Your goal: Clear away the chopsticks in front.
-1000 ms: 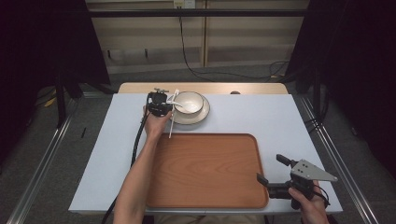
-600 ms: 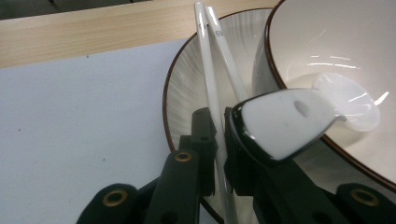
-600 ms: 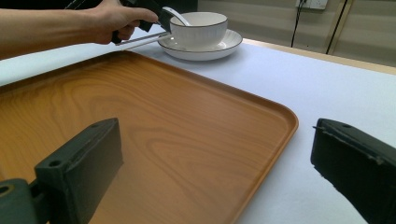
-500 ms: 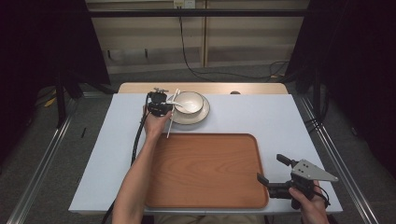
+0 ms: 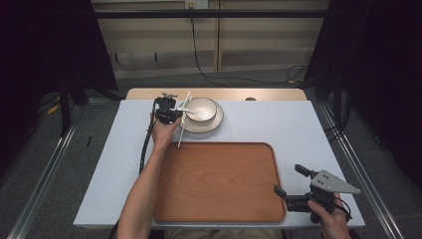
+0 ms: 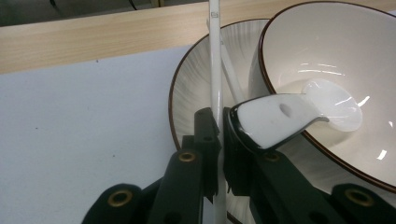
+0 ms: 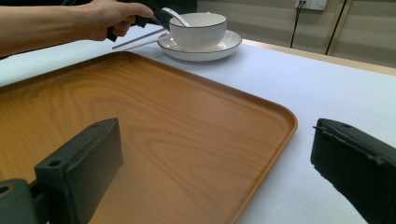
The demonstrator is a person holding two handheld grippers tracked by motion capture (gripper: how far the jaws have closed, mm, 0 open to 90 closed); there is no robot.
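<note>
Left gripper (image 6: 219, 122) clenched on white chopsticks (image 6: 214, 56) at far left, beside plate (image 6: 191, 88) and bowl (image 6: 327, 51). Spoon (image 6: 299, 112) handle overlaps jaw: lifting may drag spoon, tip bowl. Thin sticks could slip, scissor. Right gripper (image 7: 210, 168) released, near-right, astride tray (image 7: 154, 121) corner.

— What's that tabletop (image 5: 298, 124) like?

— White covering over it, with a strip of pale wood showing along the far edge.

— And what sits right on it?

— A big wooden tray (image 5: 219, 181), rounded corners, on the near half, bare inside. Beyond it, near the far edge and a bit left of centre, a pale plate with a dark rim (image 5: 215, 122), apart from the tray. That plate carries a white bowl (image 5: 201, 108).
</note>
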